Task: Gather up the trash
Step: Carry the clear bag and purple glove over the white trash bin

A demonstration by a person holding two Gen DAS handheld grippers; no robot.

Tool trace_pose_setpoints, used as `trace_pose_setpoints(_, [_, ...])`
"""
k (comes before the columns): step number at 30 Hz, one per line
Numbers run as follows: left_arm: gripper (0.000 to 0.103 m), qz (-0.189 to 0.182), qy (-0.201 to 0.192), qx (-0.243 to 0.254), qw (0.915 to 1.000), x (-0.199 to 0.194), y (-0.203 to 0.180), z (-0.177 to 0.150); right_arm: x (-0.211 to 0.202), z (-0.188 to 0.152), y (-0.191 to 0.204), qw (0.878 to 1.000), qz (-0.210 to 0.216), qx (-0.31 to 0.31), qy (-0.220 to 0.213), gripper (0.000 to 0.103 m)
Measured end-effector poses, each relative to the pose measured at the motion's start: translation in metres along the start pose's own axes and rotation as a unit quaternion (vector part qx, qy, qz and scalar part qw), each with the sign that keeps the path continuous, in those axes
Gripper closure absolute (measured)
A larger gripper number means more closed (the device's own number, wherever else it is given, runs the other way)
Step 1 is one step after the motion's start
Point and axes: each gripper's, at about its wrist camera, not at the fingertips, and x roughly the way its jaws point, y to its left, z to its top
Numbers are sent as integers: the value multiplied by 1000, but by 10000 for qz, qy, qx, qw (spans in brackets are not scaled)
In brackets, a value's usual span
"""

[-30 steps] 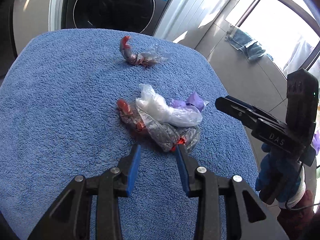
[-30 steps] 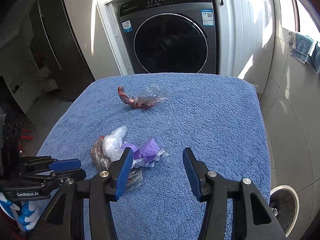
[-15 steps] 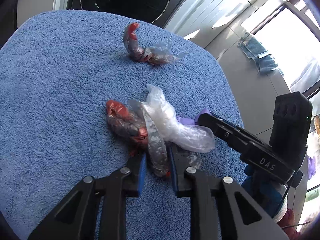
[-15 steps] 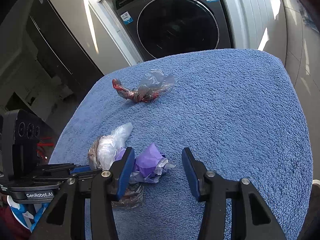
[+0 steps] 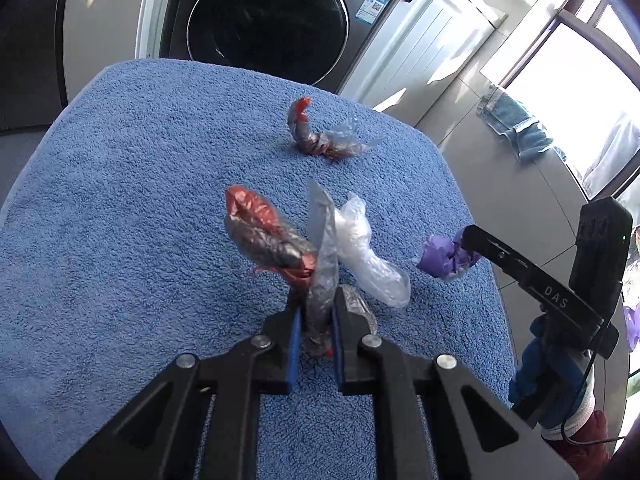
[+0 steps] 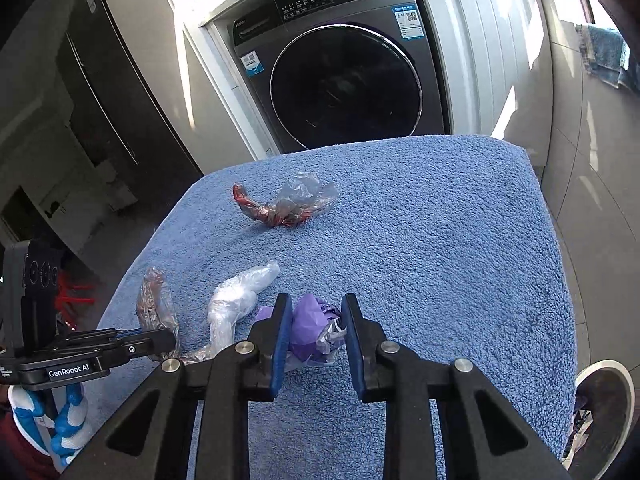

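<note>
Left gripper (image 5: 314, 334) clamped on red-grey bag (image 5: 272, 240), raised above towel (image 5: 120, 220); right gripper (image 6: 314, 342) pinching purple wad (image 6: 308, 326); clear wrapper (image 5: 360, 248) between; twisted bag (image 6: 280, 206) farther back, apart

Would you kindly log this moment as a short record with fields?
surface: blue towel
left tool: shut on red-and-clear wrapper, lifted off the towel
right tool: shut on purple wad
clear bag: beside the lifted wrapper; whether it is held too, cannot tell
left on towel: twisted wrapper, far side, untouched
background: washing machine
</note>
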Motion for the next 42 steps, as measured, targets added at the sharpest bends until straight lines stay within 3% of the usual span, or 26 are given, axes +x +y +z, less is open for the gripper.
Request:
trace_pose_setpoints(2, [91, -21, -116, -23, 9999, -13, 3, -3, -17, -2, 1, 9999, -119, -20, -107, 80])
trace_pose_setpoints(4, [91, -45, -228, -38, 9997, -27, 5, -7, -34, -5, 2, 9995, -220, -27, -203, 87])
trace_pose_setpoints(9, [91, -71, -498, 60, 9987, -60, 4, -17, -68, -16, 13, 9986, -341, -58, -412, 87])
trace_pose_setpoints(17, [91, -27, -850, 217, 9961, -98, -12, -26, -99, -27, 28, 9969, -302, -162, -704, 88])
trace_pose_setpoints(23, [91, 73, -896, 522, 9946, -106, -41, -27, -121, -37, 12, 9955, -219, -17, -920, 88])
trace_pose_setpoints(32, [91, -38, -605, 1455, 9875, -75, -145, -14, -168, -51, -55, 9896, -418, 433, -1307, 88])
trace_pose_setpoints(42, [91, -477, 140, 2834, 9577, 24, -297, -19, -216, -94, -181, 9714, -1330, 1411, -1370, 88])
